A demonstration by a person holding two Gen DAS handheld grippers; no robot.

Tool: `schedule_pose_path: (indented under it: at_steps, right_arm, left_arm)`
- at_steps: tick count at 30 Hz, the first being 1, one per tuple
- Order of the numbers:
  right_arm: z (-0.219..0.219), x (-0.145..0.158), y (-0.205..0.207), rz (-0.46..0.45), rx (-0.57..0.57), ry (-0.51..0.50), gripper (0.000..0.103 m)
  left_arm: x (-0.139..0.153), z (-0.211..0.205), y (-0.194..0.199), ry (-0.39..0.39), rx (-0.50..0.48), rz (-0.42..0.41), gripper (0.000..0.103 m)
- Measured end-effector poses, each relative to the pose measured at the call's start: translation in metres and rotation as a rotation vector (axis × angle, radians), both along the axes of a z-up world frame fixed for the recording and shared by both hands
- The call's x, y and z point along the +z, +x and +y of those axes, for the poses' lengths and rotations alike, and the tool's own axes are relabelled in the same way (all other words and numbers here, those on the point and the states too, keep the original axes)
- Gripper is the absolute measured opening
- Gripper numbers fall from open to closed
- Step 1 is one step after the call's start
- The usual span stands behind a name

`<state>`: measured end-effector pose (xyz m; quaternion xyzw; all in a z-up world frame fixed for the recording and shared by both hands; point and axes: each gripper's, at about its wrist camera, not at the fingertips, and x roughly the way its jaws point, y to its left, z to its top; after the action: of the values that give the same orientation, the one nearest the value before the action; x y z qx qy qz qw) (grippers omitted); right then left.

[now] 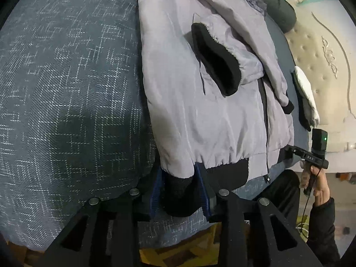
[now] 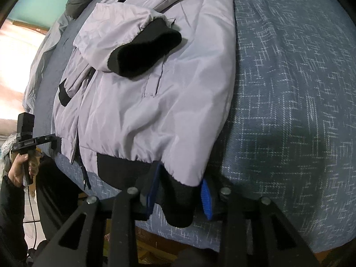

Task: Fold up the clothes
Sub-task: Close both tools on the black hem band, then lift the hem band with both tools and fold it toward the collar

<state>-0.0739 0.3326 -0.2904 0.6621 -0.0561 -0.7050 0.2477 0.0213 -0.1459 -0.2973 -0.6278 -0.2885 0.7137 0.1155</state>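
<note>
A light grey jacket point(image 1: 195, 102) with black cuffs and a black hem band lies front up on the bed, both sleeves folded across its chest. My left gripper point(image 1: 180, 191) has its blue-padded fingers around the jacket's black hem corner point(image 1: 180, 198) at the near left. My right gripper point(image 2: 178, 195) has its fingers around the opposite hem corner point(image 2: 178, 202). Each gripper shows in the other's view: the right one point(image 1: 311, 155) and the left one point(image 2: 33, 142). A black sleeve cuff point(image 2: 144, 53) rests on the jacket's chest.
The bed cover point(image 1: 66, 89) is dark blue with white crosshatch lines. A dark green garment point(image 1: 278, 6) lies at the jacket's far end. A folded black and white item point(image 1: 304, 95) sits by the cream tufted headboard point(image 1: 322, 55). Wooden floor point(image 1: 178, 251) shows below the bed edge.
</note>
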Motion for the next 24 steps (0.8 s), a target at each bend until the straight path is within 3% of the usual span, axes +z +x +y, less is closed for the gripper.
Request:
schedule_pose_path:
  at_steps: [3, 4, 7, 24]
  right_arm:
    - [-0.001, 0.003, 0.004, 0.03, 0.014, 0.001, 0.025]
    - [-0.001, 0.005, 0.005, 0.042, 0.016, -0.003, 0.017]
    - [-0.001, 0.02, 0.009, 0.073, 0.015, -0.044, 0.012]
    - [0.003, 0.121, 0.055, 0.21, 0.116, -0.207, 0.009]
  left_arm:
    - [0.003, 0.003, 0.0, -0.024, -0.009, 0.021, 0.029]
    - [0.006, 0.006, 0.001, -0.036, -0.017, 0.033, 0.022]
    - [0.021, 0.013, 0.001, -0.064, -0.042, 0.071, 0.016]
    - [0.14, 0.018, 0.02, -0.095, -0.114, 0.256, 0.014]
